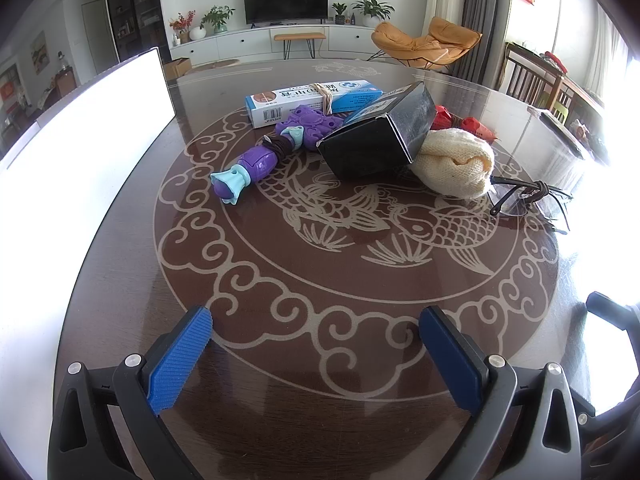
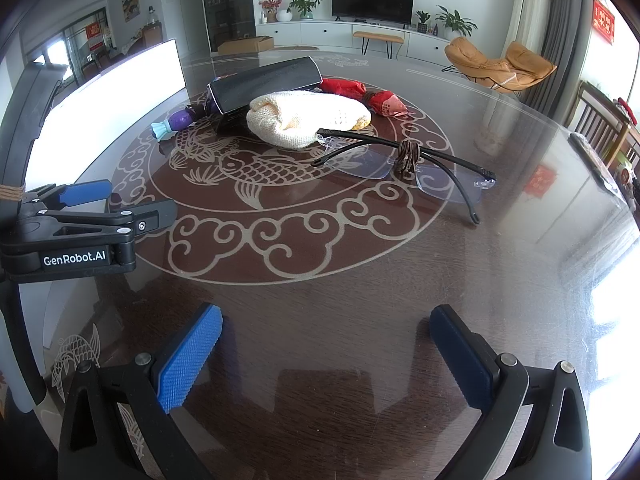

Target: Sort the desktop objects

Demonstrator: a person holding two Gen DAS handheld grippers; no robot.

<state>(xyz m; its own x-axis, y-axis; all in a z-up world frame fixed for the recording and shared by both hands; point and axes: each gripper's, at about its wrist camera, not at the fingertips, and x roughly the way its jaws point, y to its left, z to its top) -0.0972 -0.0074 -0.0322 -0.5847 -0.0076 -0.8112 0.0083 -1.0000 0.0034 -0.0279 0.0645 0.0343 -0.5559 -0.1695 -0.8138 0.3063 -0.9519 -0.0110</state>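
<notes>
A pile of objects lies on the round dark table (image 1: 320, 400). A purple and light-blue toy (image 1: 260, 156) lies left of a black box (image 1: 376, 136), which leans on a blue-white carton (image 1: 312, 100). A cream knitted cloth (image 1: 456, 160) sits right of the box, with red wrapped items (image 1: 472, 124) behind it. Rimless glasses (image 2: 404, 160) with a brown tie around them lie nearest the right gripper. My left gripper (image 1: 316, 360) is open and empty above the table's near edge. My right gripper (image 2: 326, 360) is open too, holding nothing. The left gripper (image 2: 86, 204) shows in the right wrist view.
A bright white flat panel (image 1: 80, 128) stands along the table's left side. A clear bag or container (image 1: 568, 148) sits at the far right edge. Beyond the table are an orange chair (image 1: 428, 44), a TV cabinet and wooden chairs (image 2: 604, 132).
</notes>
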